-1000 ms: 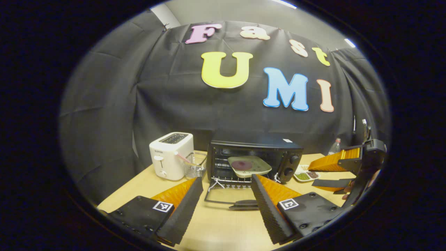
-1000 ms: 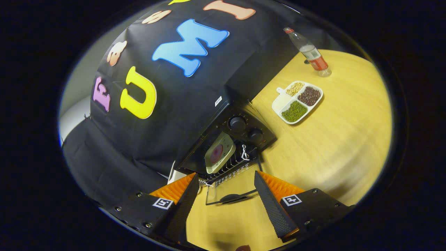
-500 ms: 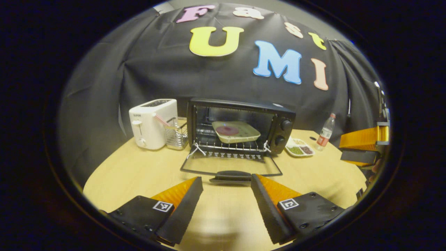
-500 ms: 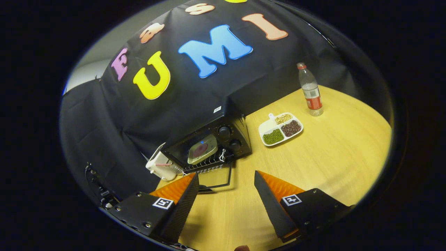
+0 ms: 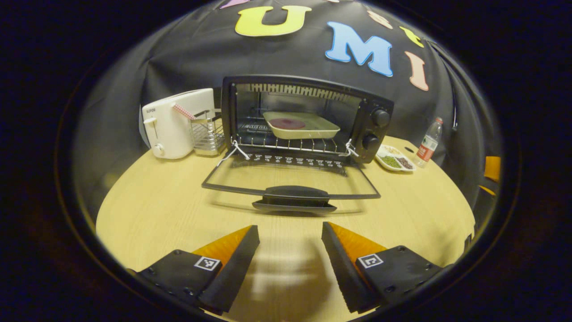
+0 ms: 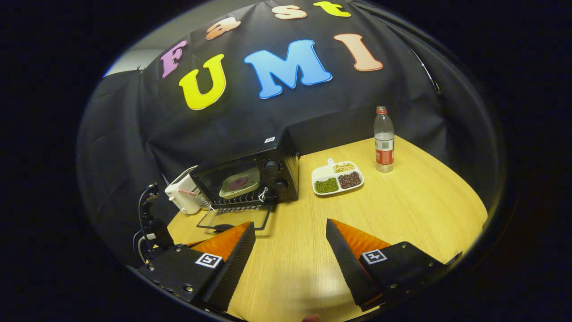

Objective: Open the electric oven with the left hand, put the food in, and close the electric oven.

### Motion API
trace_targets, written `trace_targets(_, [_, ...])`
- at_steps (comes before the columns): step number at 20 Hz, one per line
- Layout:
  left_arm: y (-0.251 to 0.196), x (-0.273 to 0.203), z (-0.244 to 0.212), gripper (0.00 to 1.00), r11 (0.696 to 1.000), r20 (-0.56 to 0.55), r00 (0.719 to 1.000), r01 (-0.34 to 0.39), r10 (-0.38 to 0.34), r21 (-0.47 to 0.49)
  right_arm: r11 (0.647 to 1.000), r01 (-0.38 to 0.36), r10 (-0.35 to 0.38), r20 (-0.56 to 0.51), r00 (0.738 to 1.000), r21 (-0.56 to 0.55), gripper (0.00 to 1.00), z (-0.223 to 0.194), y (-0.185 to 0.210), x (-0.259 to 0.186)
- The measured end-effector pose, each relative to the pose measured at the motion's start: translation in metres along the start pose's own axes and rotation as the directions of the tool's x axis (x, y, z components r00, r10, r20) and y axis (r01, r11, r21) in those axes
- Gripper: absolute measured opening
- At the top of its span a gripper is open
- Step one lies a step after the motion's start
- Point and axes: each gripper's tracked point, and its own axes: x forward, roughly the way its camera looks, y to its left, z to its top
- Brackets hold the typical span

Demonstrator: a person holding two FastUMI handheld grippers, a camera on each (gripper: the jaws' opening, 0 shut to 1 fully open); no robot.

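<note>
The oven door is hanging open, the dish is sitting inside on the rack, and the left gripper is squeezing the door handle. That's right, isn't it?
Not quite. The left gripper is open and apart from the door handle, as the left gripper view shows. The oven door is open and the dish sits on the rack.

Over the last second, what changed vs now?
Both tools moved. The left tool dropped lower and now sits level with the oven door handle, open and empty. The right tool pulled back from the electric oven, also open and empty. Unchanged: door down, dish of food on the rack, nothing grasped or released.
</note>
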Motion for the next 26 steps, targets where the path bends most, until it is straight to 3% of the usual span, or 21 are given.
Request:
trace_targets(1, [-0.001,0.005,-0.002,0.96,1.000,-0.010,1.000,0.004,-0.004,0.003,1.000,0.011,-0.011,0.004,1.000,0.000,0.98,0.001,-0.002,-0.003])
trace_targets(2, [-0.002,0.011,-0.002,1.00,1.000,-0.018,1.000,0.005,-0.005,0.009,1.000,0.020,-0.020,0.007,1.000,0.006,0.98,0.003,-0.003,-0.004])
trace_targets(10, [-0.006,0.035,0.009,0.96,0.996,0.010,1.000,0.002,-0.003,0.088,0.996,0.085,-0.085,-0.001,0.996,0.025,0.98,0.005,-0.017,0.003])
trace_targets(15, [-0.008,0.022,0.019,1.00,0.996,0.044,0.999,-0.003,-0.001,0.089,0.998,0.067,-0.067,-0.014,0.998,0.005,0.98,-0.002,-0.011,0.012])
trace_targets(17, [-0.009,0.014,0.027,0.91,0.997,0.060,0.998,0.002,-0.006,0.078,0.999,0.053,-0.053,-0.016,0.998,0.001,0.98,-0.004,-0.008,0.015])
trace_targets(18, [-0.009,0.011,0.030,0.96,0.998,0.063,0.998,0.005,-0.009,0.069,0.999,0.045,-0.045,-0.018,0.999,0.003,0.98,-0.004,-0.006,0.018])
trace_targets(22, [-0.012,-0.001,0.048,1.00,0.998,0.114,0.994,-0.001,-0.005,0.055,1.000,0.027,-0.027,-0.010,1.000,0.008,0.98,0.001,-0.001,0.027])
trace_targets(24, [-0.013,-0.006,0.055,0.91,0.999,0.132,0.991,-0.001,-0.005,0.045,1.000,0.028,-0.028,-0.016,0.999,0.007,0.98,0.001,0.000,0.038])
trace_targets(26, [-0.014,-0.010,0.063,0.95,0.999,0.150,0.989,0.004,-0.011,0.045,0.999,0.032,-0.032,-0.014,0.999,0.011,0.98,0.003,-0.001,0.041])
